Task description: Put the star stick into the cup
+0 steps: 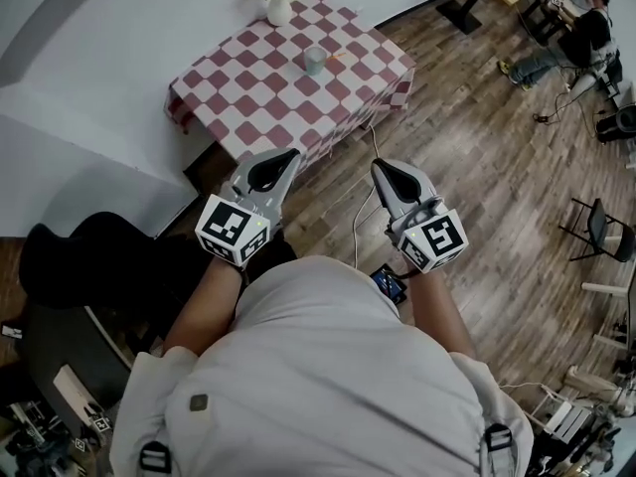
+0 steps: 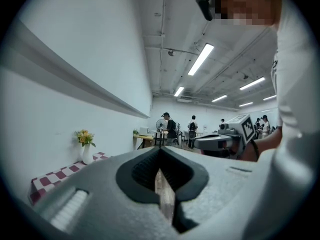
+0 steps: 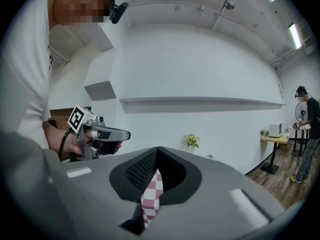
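Note:
In the head view, a pale cup [image 1: 314,61] stands on a table with a red-and-white checked cloth [image 1: 258,87], far ahead of me. A small orange thing [image 1: 338,58] lies just right of the cup; it is too small to tell whether it is the star stick. My left gripper [image 1: 286,157] and right gripper [image 1: 382,167] are held side by side over the wooden floor, short of the table. Both are shut with nothing in them. The left gripper [image 2: 160,156] shows only a thin slit between its jaws, as does the right gripper [image 3: 157,156].
A white vase of yellow flowers [image 1: 279,6] stands at the table's far corner. A white wall runs behind the table. A dark seat [image 1: 99,256] is at my left. A seated person [image 1: 581,38] and a folding chair [image 1: 599,229] are at the right.

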